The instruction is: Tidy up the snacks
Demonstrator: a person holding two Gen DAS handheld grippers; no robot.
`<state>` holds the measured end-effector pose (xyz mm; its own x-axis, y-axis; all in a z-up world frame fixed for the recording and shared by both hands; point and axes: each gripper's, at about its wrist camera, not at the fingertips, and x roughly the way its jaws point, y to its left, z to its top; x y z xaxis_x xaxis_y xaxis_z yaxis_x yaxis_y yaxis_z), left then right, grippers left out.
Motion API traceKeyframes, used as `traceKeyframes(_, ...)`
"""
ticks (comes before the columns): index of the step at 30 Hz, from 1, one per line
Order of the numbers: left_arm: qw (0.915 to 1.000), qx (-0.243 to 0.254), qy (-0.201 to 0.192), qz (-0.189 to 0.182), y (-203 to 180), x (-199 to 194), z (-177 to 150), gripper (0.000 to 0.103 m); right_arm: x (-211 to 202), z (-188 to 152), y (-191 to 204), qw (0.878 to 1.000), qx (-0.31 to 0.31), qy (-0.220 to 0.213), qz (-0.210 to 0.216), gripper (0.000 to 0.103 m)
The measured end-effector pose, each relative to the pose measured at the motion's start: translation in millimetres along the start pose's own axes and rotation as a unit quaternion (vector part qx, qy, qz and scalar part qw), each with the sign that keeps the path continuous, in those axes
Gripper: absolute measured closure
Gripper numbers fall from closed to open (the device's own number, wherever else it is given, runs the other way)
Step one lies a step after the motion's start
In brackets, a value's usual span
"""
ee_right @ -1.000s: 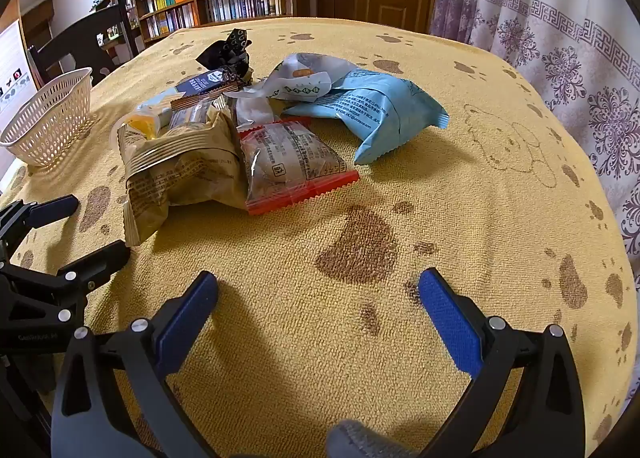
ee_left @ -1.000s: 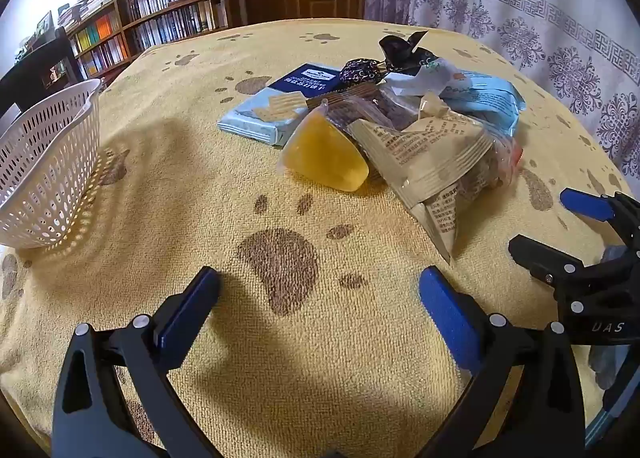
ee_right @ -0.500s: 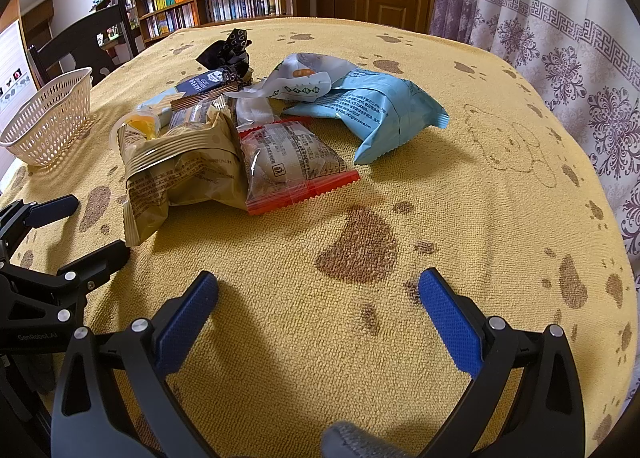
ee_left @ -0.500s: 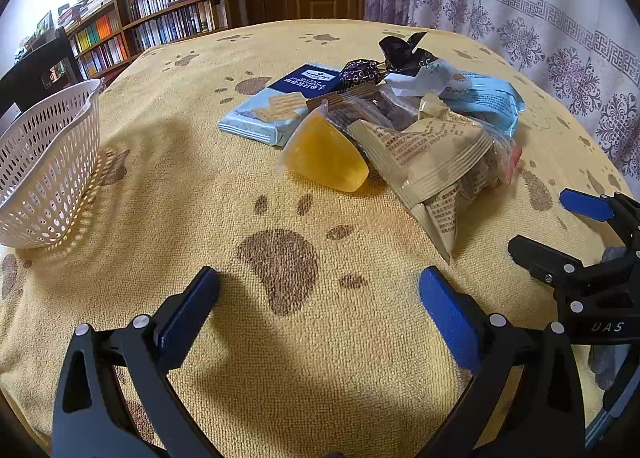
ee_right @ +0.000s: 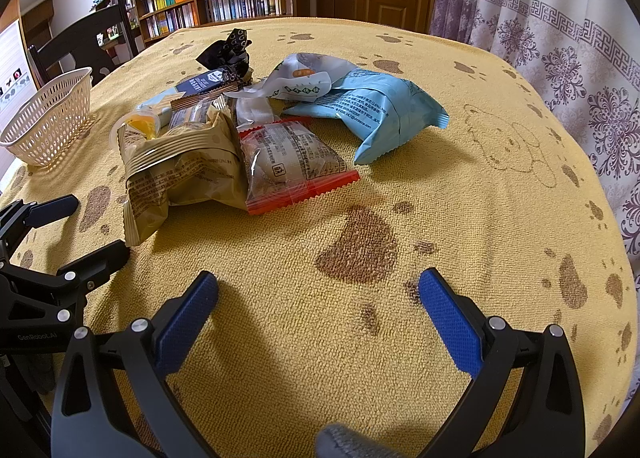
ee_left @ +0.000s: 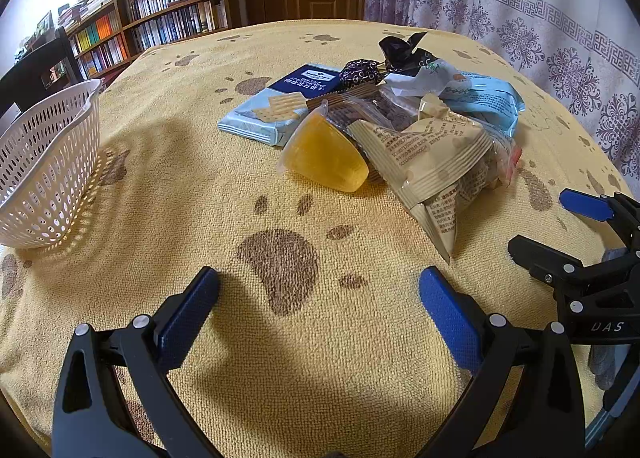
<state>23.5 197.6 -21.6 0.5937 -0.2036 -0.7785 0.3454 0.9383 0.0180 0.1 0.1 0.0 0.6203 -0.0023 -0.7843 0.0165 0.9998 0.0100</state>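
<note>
A heap of snack packs lies mid-table on the yellow paw-print cloth: a tan bag (ee_right: 180,174), a red-edged clear pack (ee_right: 296,170), a light blue bag (ee_right: 384,110), a white-green wrapper (ee_right: 308,78), an orange jelly cup (ee_left: 324,156), a blue cracker box (ee_left: 280,102) and a black wrapper (ee_left: 400,48). A white plastic basket (ee_left: 44,162) stands at the left. My left gripper (ee_left: 316,298) hangs open over bare cloth in front of the heap. Lower right of the heap, my right gripper (ee_right: 316,300) is open too, holding nothing.
The round table's edge (ee_right: 616,218) curves close on the right, with a patterned curtain (ee_right: 560,18) behind. A dark chair (ee_right: 80,46) and bookshelves (ee_right: 224,2) stand beyond the far left side. Bare cloth lies between basket and heap.
</note>
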Motion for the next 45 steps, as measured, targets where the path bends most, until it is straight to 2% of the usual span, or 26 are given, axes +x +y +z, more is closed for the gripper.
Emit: traceKeyframes(45, 1.0, -0.004, -0.001, -0.003, -0.1, 5.1, 3.5, 0.002, 1.6, 1.5, -2.8, 1.0, 0.0, 0.002, -0.002, 0.005)
